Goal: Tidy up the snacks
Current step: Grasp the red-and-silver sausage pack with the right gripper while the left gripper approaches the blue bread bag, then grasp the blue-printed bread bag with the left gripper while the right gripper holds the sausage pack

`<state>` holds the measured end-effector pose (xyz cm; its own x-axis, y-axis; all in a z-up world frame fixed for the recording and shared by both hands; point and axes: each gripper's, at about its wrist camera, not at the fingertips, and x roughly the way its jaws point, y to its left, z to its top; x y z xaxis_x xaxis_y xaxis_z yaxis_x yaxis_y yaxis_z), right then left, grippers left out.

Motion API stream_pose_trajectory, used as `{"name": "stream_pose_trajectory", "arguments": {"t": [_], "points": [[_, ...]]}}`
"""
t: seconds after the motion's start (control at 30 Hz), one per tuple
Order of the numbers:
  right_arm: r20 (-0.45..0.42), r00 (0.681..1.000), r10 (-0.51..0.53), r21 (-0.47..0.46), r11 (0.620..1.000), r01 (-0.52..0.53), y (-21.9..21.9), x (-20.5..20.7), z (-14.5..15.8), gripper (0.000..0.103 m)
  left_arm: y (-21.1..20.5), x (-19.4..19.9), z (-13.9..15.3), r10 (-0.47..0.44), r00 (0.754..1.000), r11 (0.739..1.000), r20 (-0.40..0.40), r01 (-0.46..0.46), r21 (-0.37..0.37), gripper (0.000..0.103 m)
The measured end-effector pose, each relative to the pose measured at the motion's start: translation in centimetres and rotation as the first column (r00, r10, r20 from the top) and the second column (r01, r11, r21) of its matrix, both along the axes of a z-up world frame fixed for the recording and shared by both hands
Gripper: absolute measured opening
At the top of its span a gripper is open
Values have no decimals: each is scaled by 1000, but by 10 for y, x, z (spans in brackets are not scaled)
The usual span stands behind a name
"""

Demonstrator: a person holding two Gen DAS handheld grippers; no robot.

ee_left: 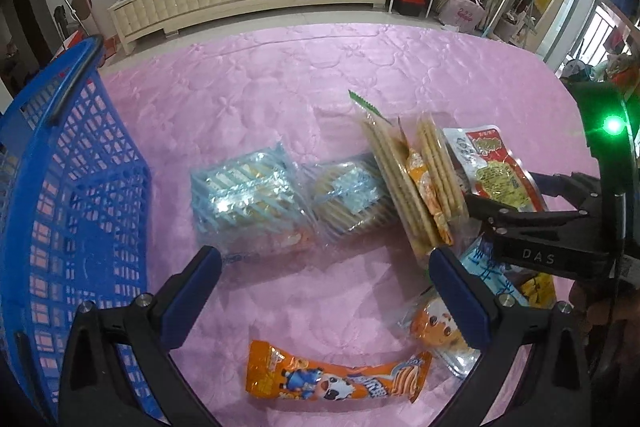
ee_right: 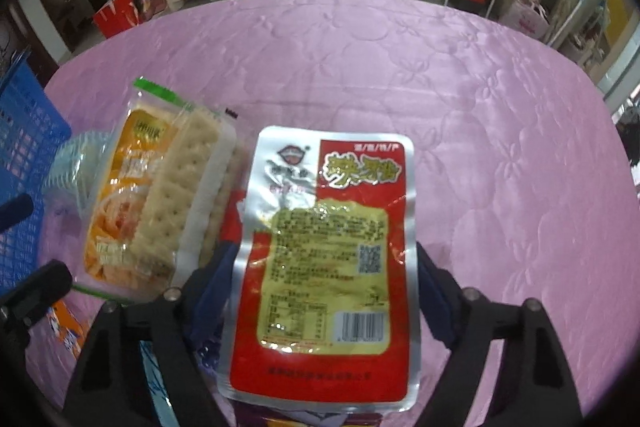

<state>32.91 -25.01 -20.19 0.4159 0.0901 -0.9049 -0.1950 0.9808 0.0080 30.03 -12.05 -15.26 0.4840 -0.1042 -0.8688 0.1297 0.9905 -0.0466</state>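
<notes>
Jaws of the right gripper (ee_right: pixel 320 291) pinch the red pouch (ee_right: pixel 324 259); left gripper (ee_left: pixel 324 267) hovers spread.

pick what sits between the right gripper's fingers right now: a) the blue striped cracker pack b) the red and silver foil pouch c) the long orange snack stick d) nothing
b: in the right wrist view the red and silver foil pouch lies between the right gripper fingers, while the long orange snack stick and the blue striped cracker pack lie on the pink tablecloth in front of the open, empty left gripper.
</notes>
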Motion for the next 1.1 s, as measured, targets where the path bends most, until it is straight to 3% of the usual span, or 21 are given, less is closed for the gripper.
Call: {"name": "stream_pose_trajectory", "arguments": {"t": [0.23,0.37,0.5,0.67,1.1], "points": [[24,999,27,41,999,-28,-18,-16,9,64,-3,-15,9,-4,1000,1000,-5,4,4,103],[35,999,29,62,998,-32,-28,-23,13,44,-13,-21,13,-13,999,999,-37,12,-37,103],[2,1000,22,127,992,-22,-38,-22,10,44,-17,-29,11,16,996,997,-90,-23,-80,103],[16,999,52,102,993,-54,-35,-32,11,44,-27,-37,9,23,989,994,-148,-38,-99,103],[56,997,48,109,993,-54,-51,-47,22,44,-62,-20,-8,40,983,999,-179,-39,5,103]]}}
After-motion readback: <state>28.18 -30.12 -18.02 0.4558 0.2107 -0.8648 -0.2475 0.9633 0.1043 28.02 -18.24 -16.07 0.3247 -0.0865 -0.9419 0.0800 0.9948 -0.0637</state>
